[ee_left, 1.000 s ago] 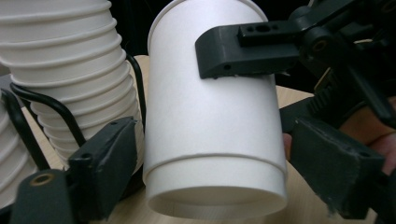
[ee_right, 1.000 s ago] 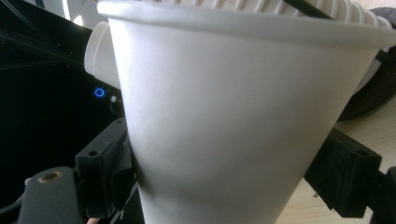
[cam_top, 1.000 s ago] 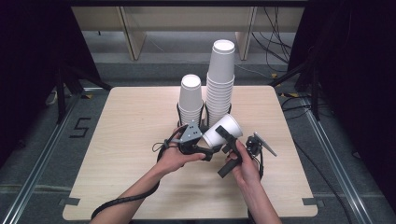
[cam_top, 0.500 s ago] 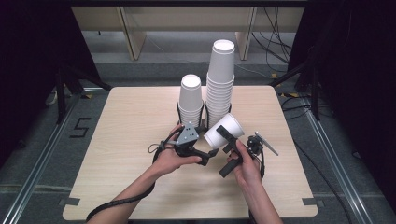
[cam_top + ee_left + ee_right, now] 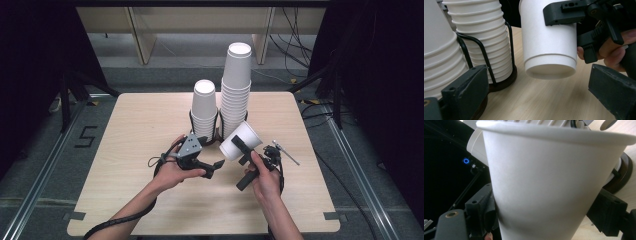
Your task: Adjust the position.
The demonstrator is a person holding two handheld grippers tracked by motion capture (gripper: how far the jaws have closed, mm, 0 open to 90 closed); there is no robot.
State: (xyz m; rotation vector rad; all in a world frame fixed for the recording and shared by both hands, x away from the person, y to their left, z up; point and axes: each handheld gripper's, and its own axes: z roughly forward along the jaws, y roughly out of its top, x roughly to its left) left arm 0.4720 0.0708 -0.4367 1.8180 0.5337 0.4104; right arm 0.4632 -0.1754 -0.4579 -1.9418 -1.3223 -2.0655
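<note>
My right gripper (image 5: 243,150) is shut on a white paper cup (image 5: 241,139), which it holds tilted above the table, mouth toward the camera; in the right gripper view the cup (image 5: 544,182) sits squeezed between both jaws of that gripper (image 5: 544,212). My left gripper (image 5: 216,165) is just left of the cup's base. Its jaws have just been opening and stand wide with nothing between the pads. In the left gripper view the cup's base (image 5: 550,67) hangs just ahead of the left gripper (image 5: 539,75), untouched.
Two stacks of white cups stand in black wire holders behind the grippers, a short stack (image 5: 205,107) on the left and a tall stack (image 5: 237,85) on the right. The wooden table (image 5: 125,150) has bare room on both sides. Cables trail at the right.
The left gripper has let go of the cup's base, spread its jaws and drawn back toward the near left. The right gripper and the cup have stayed put.
</note>
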